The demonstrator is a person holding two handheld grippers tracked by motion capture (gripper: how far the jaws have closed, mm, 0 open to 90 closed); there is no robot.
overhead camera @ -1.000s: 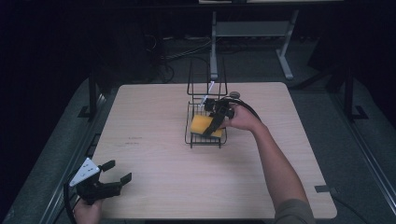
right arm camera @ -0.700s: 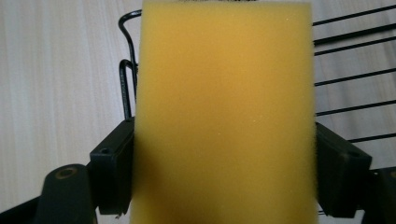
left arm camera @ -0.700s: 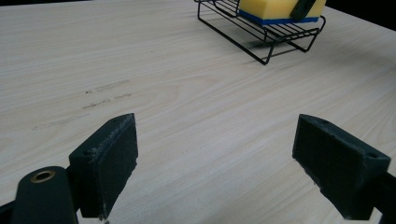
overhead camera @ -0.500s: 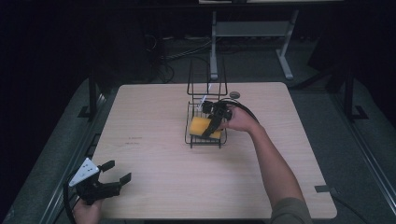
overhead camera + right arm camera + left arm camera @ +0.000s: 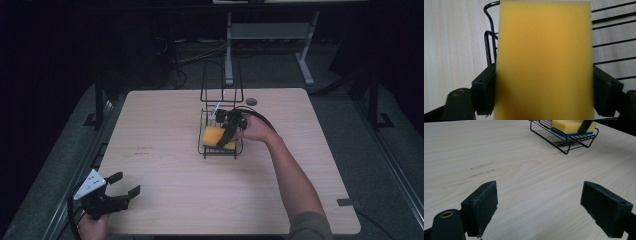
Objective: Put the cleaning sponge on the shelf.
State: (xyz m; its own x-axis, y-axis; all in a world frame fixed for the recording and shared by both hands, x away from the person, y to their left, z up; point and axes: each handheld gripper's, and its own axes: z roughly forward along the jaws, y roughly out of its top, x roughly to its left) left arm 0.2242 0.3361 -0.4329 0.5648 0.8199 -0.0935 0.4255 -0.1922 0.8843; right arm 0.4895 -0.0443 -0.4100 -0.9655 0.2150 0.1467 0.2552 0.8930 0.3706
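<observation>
A yellow sponge [image 5: 213,135] with a blue underside lies in the low tray of a black wire rack [image 5: 219,152] at the middle of the table. My right gripper [image 5: 225,140] reaches into the rack from the right, shut on the sponge. In the right gripper view the sponge [image 5: 544,60] sits between the two jaws, which press on its sides. My left gripper [image 5: 127,183] rests open at the table's front left corner, holding nothing. In the left gripper view its jaws stand wide apart over bare wood, with the rack [image 5: 564,143] and the sponge [image 5: 567,125] far ahead.
The rack has a tall upright wire part [image 5: 221,82] at its far end. A small dark round mark [image 5: 251,102] lies on the light wood table [image 5: 165,150] behind the rack. A metal stand [image 5: 270,35] and cables are on the floor beyond the table.
My right hand and gripper have sunk slightly toward the rack tray with the sponge. The left gripper has not moved.
</observation>
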